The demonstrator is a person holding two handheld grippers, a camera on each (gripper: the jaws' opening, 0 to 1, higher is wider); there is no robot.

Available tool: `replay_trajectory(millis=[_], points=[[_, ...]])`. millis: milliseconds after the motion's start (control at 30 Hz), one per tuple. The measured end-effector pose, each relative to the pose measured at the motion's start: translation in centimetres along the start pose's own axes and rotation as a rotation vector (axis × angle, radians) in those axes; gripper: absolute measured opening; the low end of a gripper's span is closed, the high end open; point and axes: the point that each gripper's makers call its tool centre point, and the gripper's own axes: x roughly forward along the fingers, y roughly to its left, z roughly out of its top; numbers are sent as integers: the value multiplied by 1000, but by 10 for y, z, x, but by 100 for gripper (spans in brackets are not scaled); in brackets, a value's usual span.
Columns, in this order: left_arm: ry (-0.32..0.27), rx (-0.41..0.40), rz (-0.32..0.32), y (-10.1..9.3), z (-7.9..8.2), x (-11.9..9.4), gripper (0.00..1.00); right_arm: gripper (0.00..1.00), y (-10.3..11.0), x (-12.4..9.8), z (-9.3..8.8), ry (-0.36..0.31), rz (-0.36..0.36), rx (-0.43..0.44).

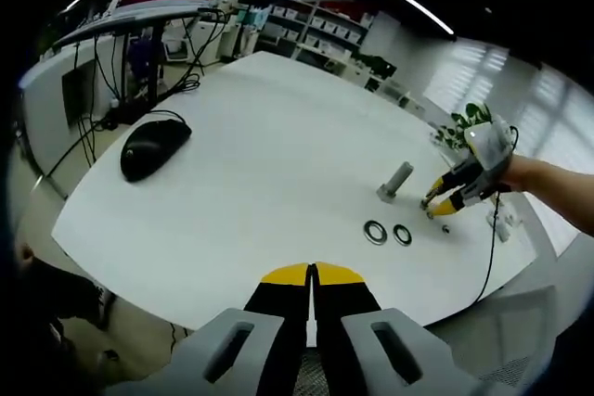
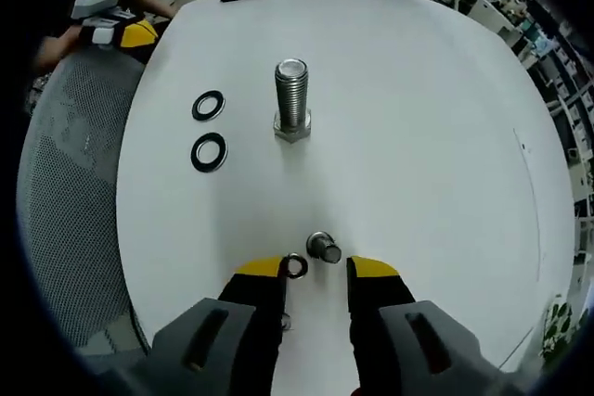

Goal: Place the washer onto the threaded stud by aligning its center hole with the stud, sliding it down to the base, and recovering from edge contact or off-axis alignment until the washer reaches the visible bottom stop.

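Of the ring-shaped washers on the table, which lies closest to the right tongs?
The small washer, lying between the open right tongs beside a small bolt. The two dark washers lie farther off, left of the upright stud.

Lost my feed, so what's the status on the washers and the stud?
Left gripper shut, empty. Right gripper open over small nut and small bolt. Two washers flat on table, stud upright, bare.

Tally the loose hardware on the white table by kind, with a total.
Large washers: 2
Threaded stud, upright: 1
Small ring by the right gripper tips: 1
Small rounded metal piece beside it: 1
Total: 5
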Motion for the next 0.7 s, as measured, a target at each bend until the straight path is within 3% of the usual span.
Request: replay_trajectory(millis=[167, 300, 700], points=[[2, 0, -1, 0, 0, 0, 0, 27, 9, 5, -4, -23, 23, 52], [1, 0, -1, 0, 0, 0, 0, 25, 12, 8, -5, -24, 47, 43], [-4, -4, 1, 0, 0, 0, 0, 24, 14, 10, -4, 27, 67, 25]])
